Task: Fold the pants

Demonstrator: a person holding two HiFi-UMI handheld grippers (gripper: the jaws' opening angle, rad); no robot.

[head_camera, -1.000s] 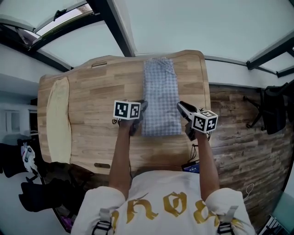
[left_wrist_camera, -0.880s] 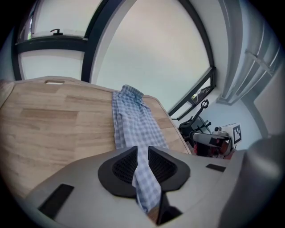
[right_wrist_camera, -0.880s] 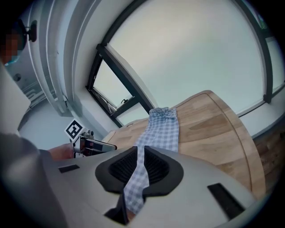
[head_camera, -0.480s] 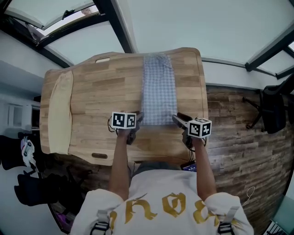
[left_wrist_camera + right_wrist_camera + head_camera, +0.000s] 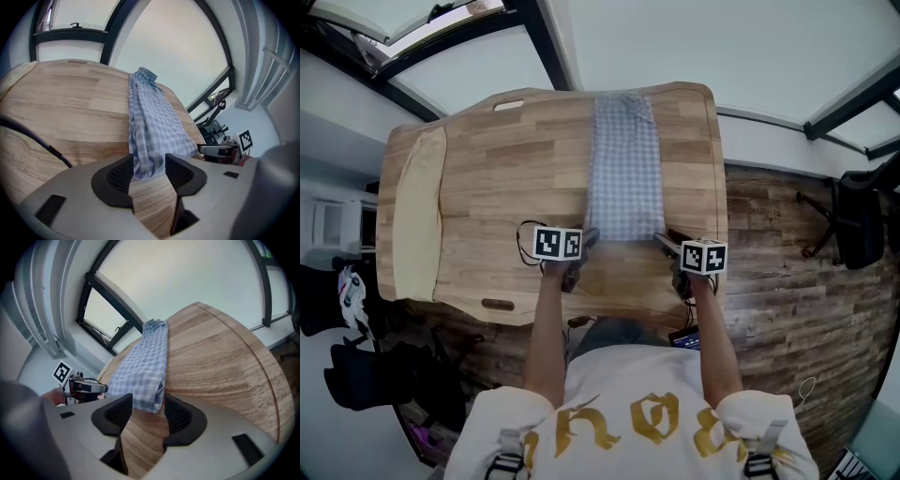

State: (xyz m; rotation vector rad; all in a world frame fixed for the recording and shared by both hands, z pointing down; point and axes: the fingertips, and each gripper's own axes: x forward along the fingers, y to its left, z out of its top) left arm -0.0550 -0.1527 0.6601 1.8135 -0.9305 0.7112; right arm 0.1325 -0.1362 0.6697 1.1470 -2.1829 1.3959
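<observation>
Blue-and-white checked pants (image 5: 623, 159) lie folded into one long strip down the middle of the wooden table (image 5: 506, 169). My left gripper (image 5: 584, 242) sits at the strip's near left corner. My right gripper (image 5: 662, 241) sits at the near right corner. Both pairs of jaws have just been opening. In the left gripper view the pants (image 5: 154, 122) end just in front of the gripper (image 5: 149, 169), with only bare wood between the pads. In the right gripper view, the hem of the pants (image 5: 143, 371) hangs just in front of the gripper (image 5: 147, 409), unpinched.
A long cream cloth (image 5: 416, 220) lies along the table's left edge. A black office chair (image 5: 859, 220) stands on the wooden floor to the right. Window frames run beyond the table's far edge. Bare wood shows on both sides of the pants.
Both grippers have drawn back along the pants' sides toward the near edge, now at the hem corners. Their jaws have widened and hold no cloth.
</observation>
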